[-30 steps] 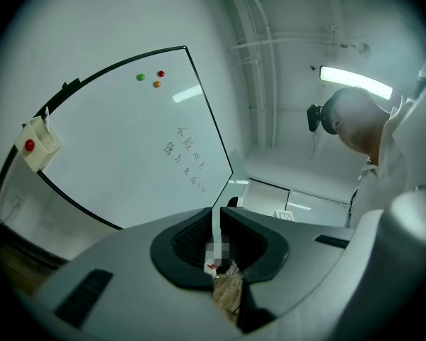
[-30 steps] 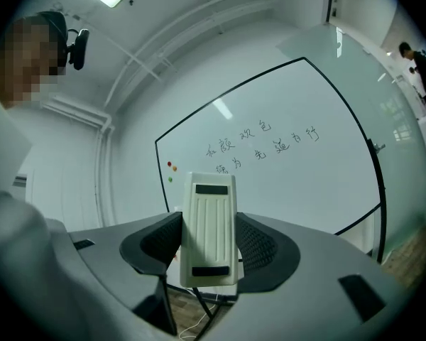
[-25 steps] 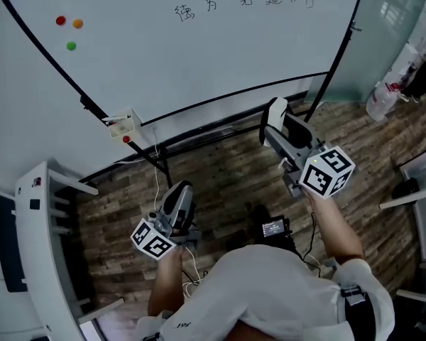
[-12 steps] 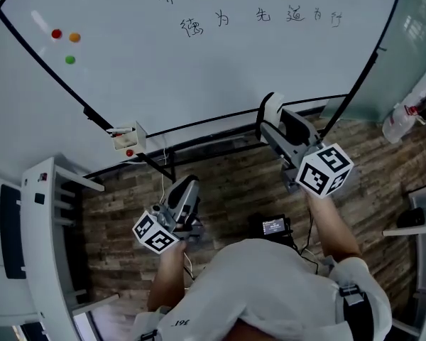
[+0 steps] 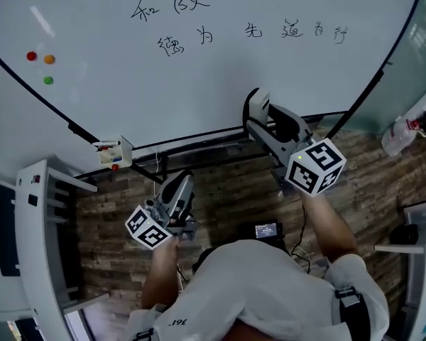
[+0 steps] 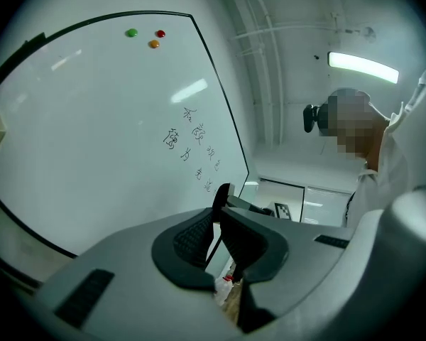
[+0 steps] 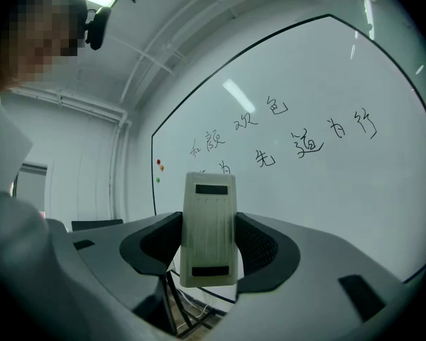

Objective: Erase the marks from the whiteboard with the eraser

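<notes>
The whiteboard (image 5: 199, 91) is white, thinly framed in black, its handwritten marks (image 5: 213, 13) dark; 3 magnets (image 5: 49, 59) are red, orange and green. The eraser (image 7: 209, 229) is pale cream (2 dark bands cross it). The floor (image 5: 227, 190) shows brown planks.

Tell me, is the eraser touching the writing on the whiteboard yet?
Apart. In the head view the eraser, in the right gripper, sits at the whiteboard's bottom edge, with bare board between it and the writing.
</notes>
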`<action>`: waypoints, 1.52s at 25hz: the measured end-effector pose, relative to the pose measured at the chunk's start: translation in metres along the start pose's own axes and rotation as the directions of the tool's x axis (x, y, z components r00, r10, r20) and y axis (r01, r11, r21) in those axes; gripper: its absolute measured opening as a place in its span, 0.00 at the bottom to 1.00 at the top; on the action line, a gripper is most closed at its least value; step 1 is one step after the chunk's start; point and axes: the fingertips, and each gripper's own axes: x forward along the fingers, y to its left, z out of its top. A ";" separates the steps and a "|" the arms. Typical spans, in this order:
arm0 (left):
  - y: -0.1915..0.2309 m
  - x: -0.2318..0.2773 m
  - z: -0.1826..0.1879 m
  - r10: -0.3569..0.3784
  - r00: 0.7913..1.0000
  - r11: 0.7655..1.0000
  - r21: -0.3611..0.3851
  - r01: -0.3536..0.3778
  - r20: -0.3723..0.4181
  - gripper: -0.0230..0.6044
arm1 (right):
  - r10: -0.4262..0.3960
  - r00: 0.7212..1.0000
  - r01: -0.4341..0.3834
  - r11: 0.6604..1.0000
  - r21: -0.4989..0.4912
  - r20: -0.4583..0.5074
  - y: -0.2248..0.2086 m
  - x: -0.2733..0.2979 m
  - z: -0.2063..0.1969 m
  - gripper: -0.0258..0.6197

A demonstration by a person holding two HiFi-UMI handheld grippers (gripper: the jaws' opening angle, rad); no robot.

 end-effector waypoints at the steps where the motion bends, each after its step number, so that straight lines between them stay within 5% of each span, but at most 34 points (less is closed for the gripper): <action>1: 0.002 0.004 0.001 0.006 1.000 1.000 0.009 -0.006 -0.004 0.09 | 0.006 1.000 -0.006 1.000 -0.005 0.003 -0.004 0.004 0.002 0.43; 14: 0.035 -0.002 0.037 0.002 0.998 0.997 0.077 0.003 -0.060 0.09 | -0.024 0.999 0.025 0.998 -0.049 0.031 0.016 0.050 0.009 0.43; 19: 0.050 -0.007 0.059 0.033 0.995 0.985 0.172 -0.017 -0.091 0.09 | -0.035 0.998 0.038 0.997 -0.068 0.046 0.035 0.072 0.017 0.43; 38: 0.065 -0.019 0.148 -0.033 0.999 0.946 0.324 0.023 0.026 0.09 | -0.033 0.997 0.052 0.956 -0.288 0.068 0.102 0.158 0.072 0.43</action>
